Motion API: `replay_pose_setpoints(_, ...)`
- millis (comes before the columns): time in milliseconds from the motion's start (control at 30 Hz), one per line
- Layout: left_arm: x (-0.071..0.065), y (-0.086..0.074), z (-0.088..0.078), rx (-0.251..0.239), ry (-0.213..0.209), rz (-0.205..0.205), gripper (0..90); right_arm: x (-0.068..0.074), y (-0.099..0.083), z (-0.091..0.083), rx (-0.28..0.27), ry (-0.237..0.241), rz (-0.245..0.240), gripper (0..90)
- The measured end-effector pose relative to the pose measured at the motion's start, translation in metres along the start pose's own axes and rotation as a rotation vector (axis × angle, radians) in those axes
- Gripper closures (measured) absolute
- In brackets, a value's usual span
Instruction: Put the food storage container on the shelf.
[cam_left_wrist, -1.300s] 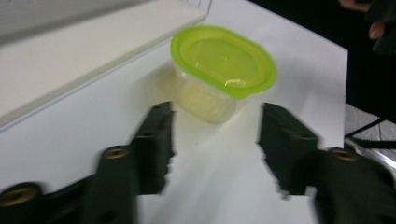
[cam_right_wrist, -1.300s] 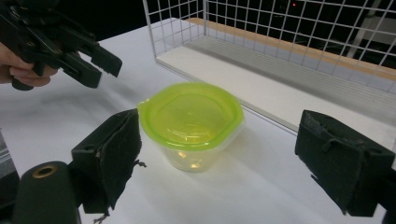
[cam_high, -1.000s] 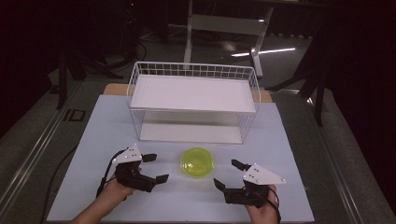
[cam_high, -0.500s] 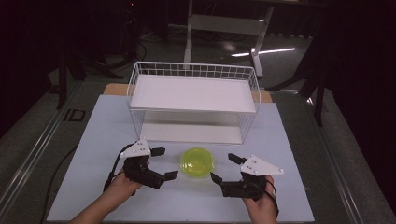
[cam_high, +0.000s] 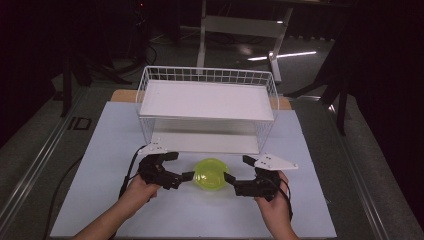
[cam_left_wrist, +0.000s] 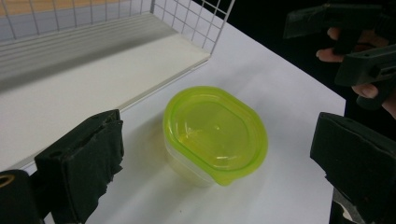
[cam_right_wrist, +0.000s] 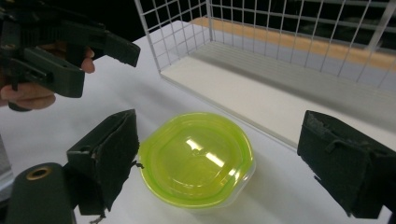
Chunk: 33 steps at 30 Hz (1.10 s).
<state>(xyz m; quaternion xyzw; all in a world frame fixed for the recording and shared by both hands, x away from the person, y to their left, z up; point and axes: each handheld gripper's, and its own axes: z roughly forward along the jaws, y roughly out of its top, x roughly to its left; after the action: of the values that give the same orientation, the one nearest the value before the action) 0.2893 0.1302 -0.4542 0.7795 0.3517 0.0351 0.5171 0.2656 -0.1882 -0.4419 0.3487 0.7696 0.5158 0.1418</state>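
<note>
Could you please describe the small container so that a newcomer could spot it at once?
Find the white wire rack on the pale table. Just in front of it, between the left gripper and the right gripper, sits the container. Its yellow-green lid is the one bright colour there.

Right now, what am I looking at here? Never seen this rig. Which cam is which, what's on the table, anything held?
No robot: a person holds handheld tongs in each hand. The high view looks down from above the person's side, showing the left tongs and the right tongs, both open, flanking a small container with a green lid on the white table. Behind it stands a white wire basket with a shelf. The other two pictures come from cameras riding on each set of tongs, looking along their black jaws; each shows the container between open jaws, untouched. Nothing is held.
</note>
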Motion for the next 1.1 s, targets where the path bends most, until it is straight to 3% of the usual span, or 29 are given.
replay_pose_setpoints(67,0.003,0.003,0.004,-0.001,-0.002,-0.021,3.6,-0.003,0.001,0.005,0.018,-0.025,0.042,12.6)
replay_pose_setpoints(100,0.003,0.003,0.006,0.002,-0.002,-0.027,3.6,-0.006,0.001,0.008,0.022,-0.009,0.069,12.6)
replay_pose_setpoints(167,0.005,0.005,0.012,0.009,0.016,-0.032,3.7,-0.009,0.001,0.011,0.036,-0.021,0.094,13.6)
replay_pose_setpoints(300,0.011,0.004,0.023,0.017,-0.001,-0.089,5.5,-0.016,-0.001,0.019,0.074,-0.022,0.136,15.4)
replay_pose_setpoints(467,0.011,0.000,0.034,0.051,0.036,-0.105,12.4,-0.023,-0.007,0.027,0.122,-0.017,0.202,21.3)
replay_pose_setpoints(667,0.014,-0.009,0.040,0.086,0.040,-0.156,16.3,-0.026,-0.016,0.039,0.174,-0.024,0.236,28.9)
replay_pose_setpoints(733,0.014,-0.011,0.040,0.090,0.043,-0.169,22.6,-0.026,-0.016,0.041,0.182,-0.024,0.235,29.2)
replay_pose_setpoints(800,0.016,-0.017,0.042,0.120,0.064,-0.210,25.5,-0.027,-0.018,0.044,0.195,-0.030,0.236,32.4)
replay_pose_setpoints(1100,0.017,-0.029,0.049,0.157,0.014,-0.260,43.8,-0.030,-0.024,0.047,0.240,-0.018,0.306,45.6)
